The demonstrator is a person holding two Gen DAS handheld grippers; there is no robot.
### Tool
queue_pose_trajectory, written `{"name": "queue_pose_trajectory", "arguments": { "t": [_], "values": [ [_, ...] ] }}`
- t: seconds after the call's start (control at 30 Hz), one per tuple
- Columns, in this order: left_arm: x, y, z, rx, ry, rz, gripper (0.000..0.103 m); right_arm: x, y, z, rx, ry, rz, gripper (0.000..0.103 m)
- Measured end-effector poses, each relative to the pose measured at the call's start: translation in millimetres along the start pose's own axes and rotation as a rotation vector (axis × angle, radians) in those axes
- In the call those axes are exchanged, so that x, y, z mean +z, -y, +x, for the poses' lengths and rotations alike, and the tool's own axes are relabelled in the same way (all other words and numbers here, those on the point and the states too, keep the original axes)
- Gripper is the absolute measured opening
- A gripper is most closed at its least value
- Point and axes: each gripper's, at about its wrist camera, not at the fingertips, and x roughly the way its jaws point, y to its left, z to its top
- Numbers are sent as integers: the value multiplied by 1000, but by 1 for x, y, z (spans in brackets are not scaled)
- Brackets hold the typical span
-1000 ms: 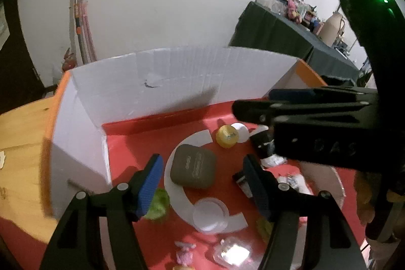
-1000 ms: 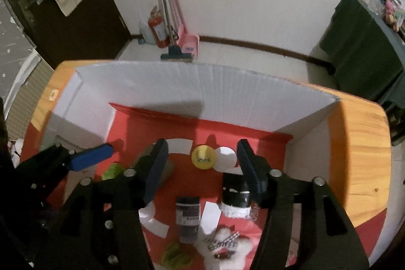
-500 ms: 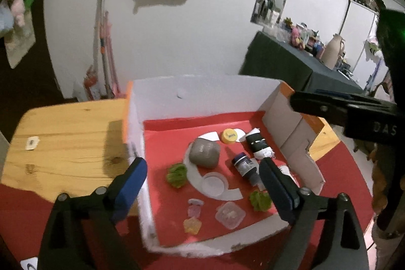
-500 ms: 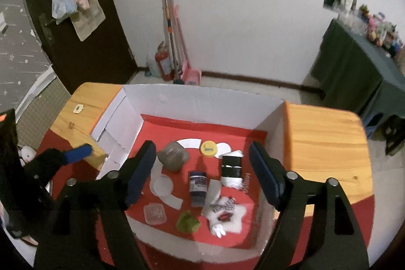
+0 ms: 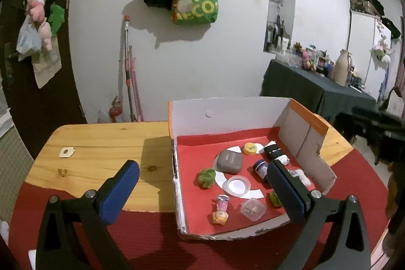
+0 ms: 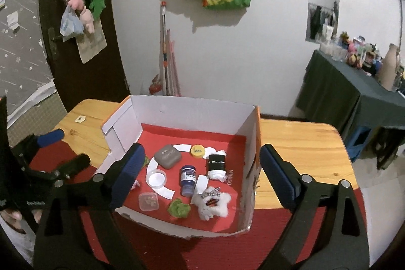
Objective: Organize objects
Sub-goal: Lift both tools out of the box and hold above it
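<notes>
Red paper lined the floor of the open cardboard box [image 6: 249,133], which sat on the wooden surface [image 6: 301,143] and served as the reference landmark. Near the centre of the box floor lay a grey case [image 6: 167,156]; a yellow cap [image 6: 197,151] lay just behind it toward the rear wall. A black-and-white roll [image 6: 216,165] lay toward the right wall of the box, and a blue jar [image 6: 187,180] lay on its side just in front of the centre. A round clear lid [image 6: 157,177] rested on a white paper arc left of the jar. Along the front edge of the box sat a small square clear container [image 6: 148,201], a green fuzzy ball [image 6: 179,208] and a white star-shaped plush [image 6: 215,201]. The left camera also showed a second green fuzzy ball [image 5: 207,177] toward the left wall and a small doll figure [image 5: 221,208] near the front edge.

The left hand-held gripper [image 5: 202,194] hung in front of the box's left front corner with its blue-padded fingers spread apart, holding nothing. The right hand-held gripper [image 6: 202,176] hung in front of the box with its fingers likewise spread wide and empty, framing the contents. A red cloth [image 6: 202,252] covered the surface in front of the box.
</notes>
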Motion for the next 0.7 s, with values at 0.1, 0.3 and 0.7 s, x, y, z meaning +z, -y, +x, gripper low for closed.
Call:
{"name": "queue_pose_trajectory", "arguments": {
  "t": [0.1, 0.3, 0.7],
  "values": [
    [-9, 0, 2, 9, 26, -12, 103, -18, -1, 6, 6, 23, 5, 96],
    [-28, 11, 17, 56, 62, 17, 103, -48, -1, 28, -18, 49, 8, 98],
    [-47, 19, 50, 58, 49, 3, 103, -79, -11, 58, -75, 38, -50, 98]
  ]
}}
